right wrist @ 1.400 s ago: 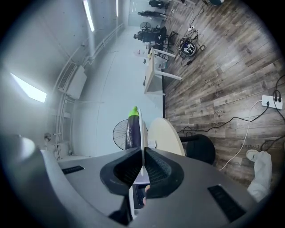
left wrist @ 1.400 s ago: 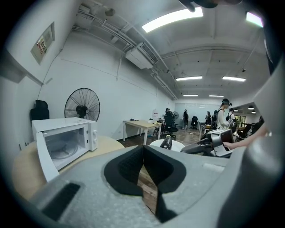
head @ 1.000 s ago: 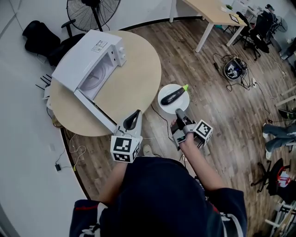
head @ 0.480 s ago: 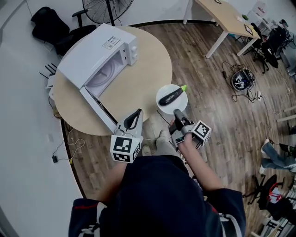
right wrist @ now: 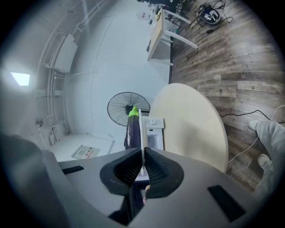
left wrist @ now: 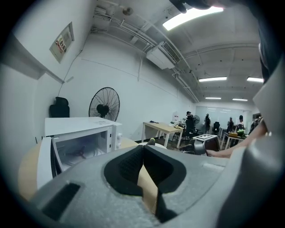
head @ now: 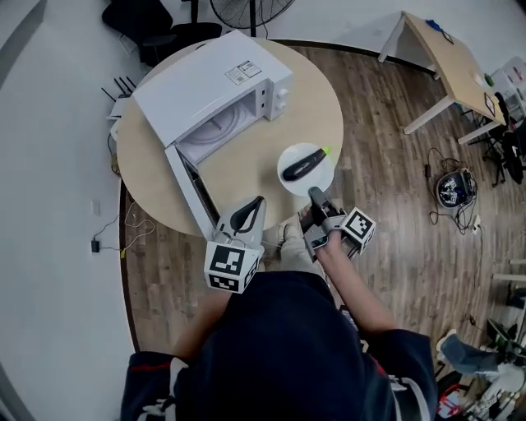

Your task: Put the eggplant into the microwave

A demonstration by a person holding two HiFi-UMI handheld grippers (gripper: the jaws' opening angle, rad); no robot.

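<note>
A dark purple eggplant (head: 302,164) with a green stem lies on a small white plate (head: 288,154). My right gripper (head: 314,194) is shut on the plate's near rim and holds it over the round table's near edge. In the right gripper view the plate (right wrist: 141,133) shows edge-on between the jaws, with the eggplant (right wrist: 130,127) on its left. The white microwave (head: 209,90) stands on the table, its door (head: 187,193) swung open toward me. My left gripper (head: 251,207) is shut and holds nothing, just right of the door's near end. The cavity (left wrist: 82,147) shows in the left gripper view.
The round wooden table (head: 308,94) has bare room right of the microwave. A standing fan (head: 251,10) and a dark chair (head: 140,20) are behind it. Cables run on the wooden floor (head: 394,205). A long desk (head: 448,57) stands at the far right.
The plate with the eggplant has moved from beside the table to over its near edge, closer to the microwave. Both grippers and the person have come nearer the table.
</note>
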